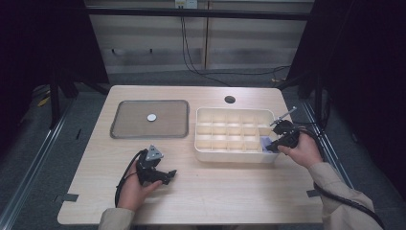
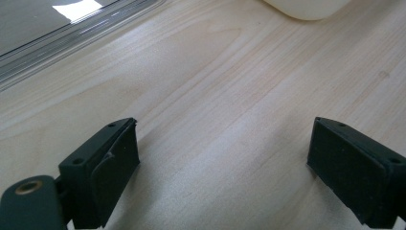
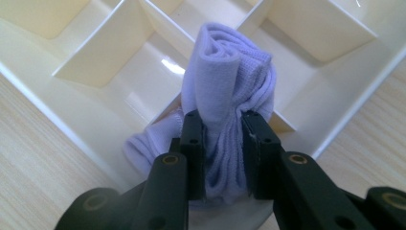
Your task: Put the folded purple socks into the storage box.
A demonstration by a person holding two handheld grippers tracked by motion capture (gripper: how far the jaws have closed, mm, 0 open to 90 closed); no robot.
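While the right gripper (image 3: 223,139) clamps a rolled lavender sock (image 3: 230,86) over the divided organiser tray's (image 1: 206,152) corner compartment, unreleased, the left gripper (image 2: 222,167) rests with jaws apart.

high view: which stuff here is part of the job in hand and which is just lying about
In the job:
- lilac sock, pinched by the right tool
- cream divided box, sock going into its near right compartment

Lying about:
- grey tray
- small white disc on it
- left tool, open over bare table
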